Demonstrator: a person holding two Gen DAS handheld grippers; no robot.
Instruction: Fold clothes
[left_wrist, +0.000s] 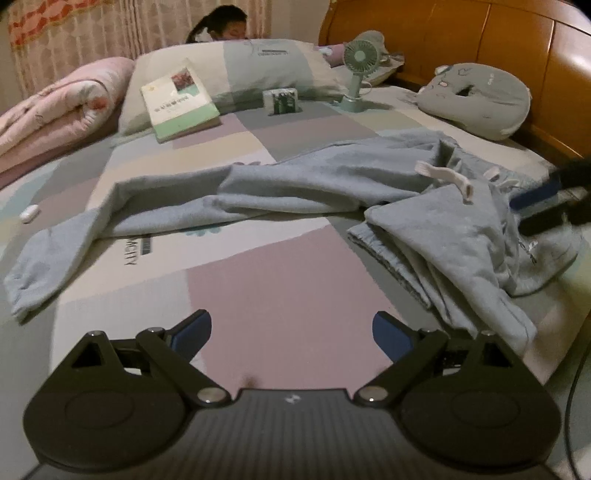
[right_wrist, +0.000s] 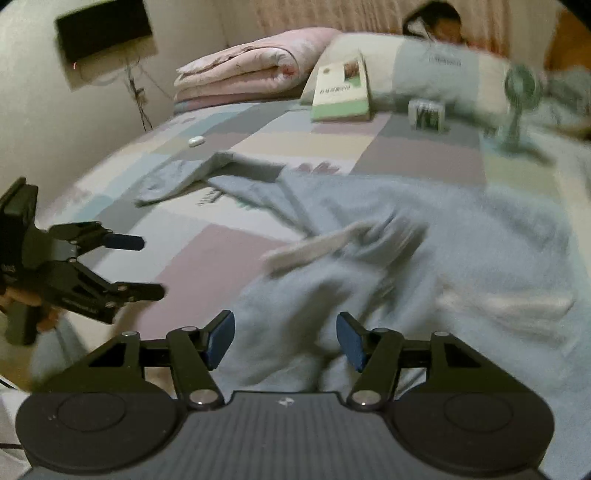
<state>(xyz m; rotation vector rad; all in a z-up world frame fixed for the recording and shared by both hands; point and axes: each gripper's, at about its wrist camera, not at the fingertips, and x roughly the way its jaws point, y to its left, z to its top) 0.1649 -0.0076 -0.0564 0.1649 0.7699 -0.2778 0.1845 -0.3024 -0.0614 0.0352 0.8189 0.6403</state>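
Light blue sweatpants lie crumpled across the patchwork bed sheet, one leg stretched left, the waist with white drawstrings bunched at the right. My left gripper hovers open over bare pink sheet, short of the pants. My right gripper is open low over the blue fabric, cloth lying between and under its fingers. In the right wrist view, the left gripper shows at the left, open. The right gripper's fingers enter the left wrist view at the waist.
At the back lie a pillow, a book, a small box, a green desk fan, a grey ring cushion and a rolled pink quilt. A person sits behind the pillow. Wooden headboard at right.
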